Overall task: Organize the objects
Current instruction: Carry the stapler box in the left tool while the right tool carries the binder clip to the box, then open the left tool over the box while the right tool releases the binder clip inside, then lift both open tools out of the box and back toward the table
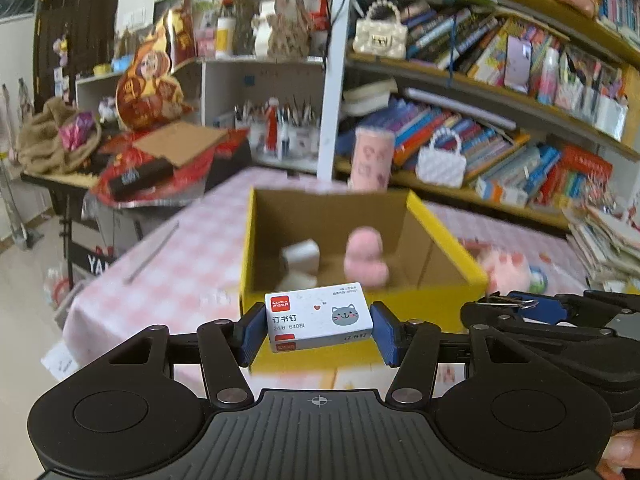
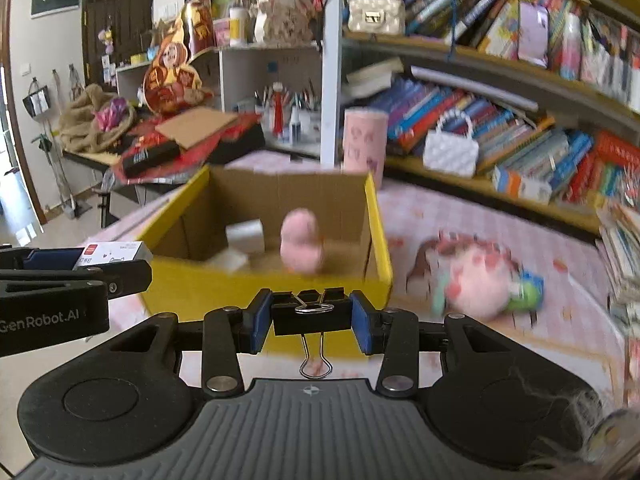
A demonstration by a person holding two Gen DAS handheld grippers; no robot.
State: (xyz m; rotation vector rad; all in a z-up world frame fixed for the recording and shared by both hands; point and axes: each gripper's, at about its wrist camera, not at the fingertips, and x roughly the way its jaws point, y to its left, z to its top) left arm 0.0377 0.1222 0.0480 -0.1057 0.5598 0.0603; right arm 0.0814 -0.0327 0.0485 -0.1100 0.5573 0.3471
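My left gripper [image 1: 319, 330] is shut on a white staple box [image 1: 319, 322] with a grey cat face, held just in front of the near wall of a yellow cardboard box [image 1: 448, 236]. My right gripper [image 2: 312, 316] is shut on a black binder clip [image 2: 312, 314] with wire handles, held before the same yellow box [image 2: 378, 232]. Inside the box stand a pink plush toy [image 1: 365, 258] and a white roll [image 1: 302, 258]. The right gripper and its clip show at the right edge of the left wrist view [image 1: 516, 306]. The staple box shows at the left of the right wrist view [image 2: 114, 254].
The box stands on a pink checked tablecloth [image 1: 192, 256]. A pink plush with a green part [image 2: 484, 280] lies to the right of the box. A tall pink cylinder [image 2: 365, 142] stands behind it. Bookshelves [image 2: 500, 92] run along the right, a cluttered side table [image 1: 152, 160] at the left.
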